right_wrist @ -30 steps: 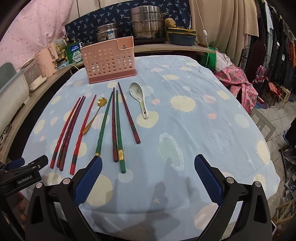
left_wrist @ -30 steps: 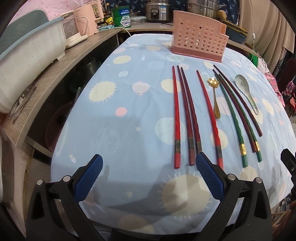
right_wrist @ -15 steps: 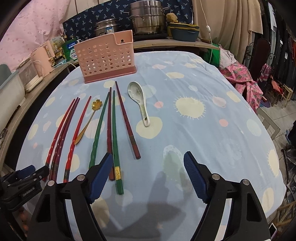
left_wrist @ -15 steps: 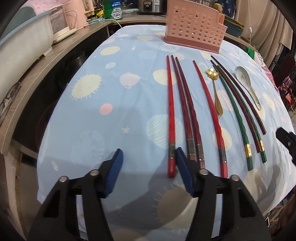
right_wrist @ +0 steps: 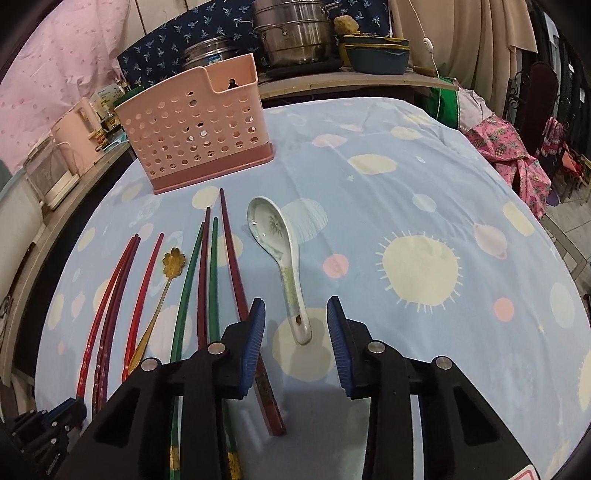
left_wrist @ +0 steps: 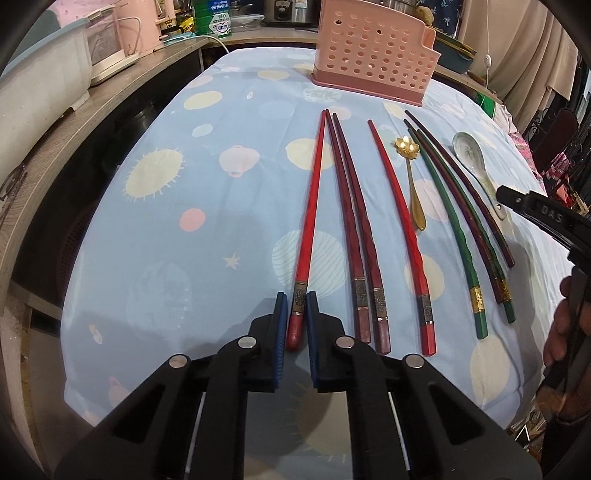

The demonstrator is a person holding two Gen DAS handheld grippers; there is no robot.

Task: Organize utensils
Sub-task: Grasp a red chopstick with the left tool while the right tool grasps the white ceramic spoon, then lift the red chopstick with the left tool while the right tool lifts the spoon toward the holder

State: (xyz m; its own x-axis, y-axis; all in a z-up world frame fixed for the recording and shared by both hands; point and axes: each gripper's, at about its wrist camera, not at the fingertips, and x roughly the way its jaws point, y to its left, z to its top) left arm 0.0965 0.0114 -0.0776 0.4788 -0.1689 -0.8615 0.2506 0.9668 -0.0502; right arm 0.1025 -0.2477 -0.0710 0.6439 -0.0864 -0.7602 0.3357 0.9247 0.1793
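Several red, dark red and green chopsticks lie side by side on the blue tablecloth. My left gripper point(left_wrist: 296, 312) is shut on the butt end of the leftmost red chopstick point(left_wrist: 308, 229), which still lies on the cloth. My right gripper point(right_wrist: 295, 325) is open, its fingers on either side of the handle of the white ceramic spoon point(right_wrist: 280, 254). A gold flower spoon point(left_wrist: 410, 173) lies among the chopsticks; it also shows in the right wrist view point(right_wrist: 162, 291). The pink perforated utensil holder point(right_wrist: 192, 125) stands upright at the far end, also in the left wrist view point(left_wrist: 373, 51).
A wooden shelf point(left_wrist: 66, 122) with appliances runs along the table's left side. Steel pots point(right_wrist: 295, 33) and a blue bowl point(right_wrist: 376, 55) sit on a counter behind the holder. Pink clothes point(right_wrist: 513, 162) hang off to the right. The right gripper's body point(left_wrist: 546, 218) shows in the left wrist view.
Both grippers moved forward and down. The left jaws closed onto the leftmost red chopstick's end. The right jaws narrowed and now straddle the ceramic spoon's handle.
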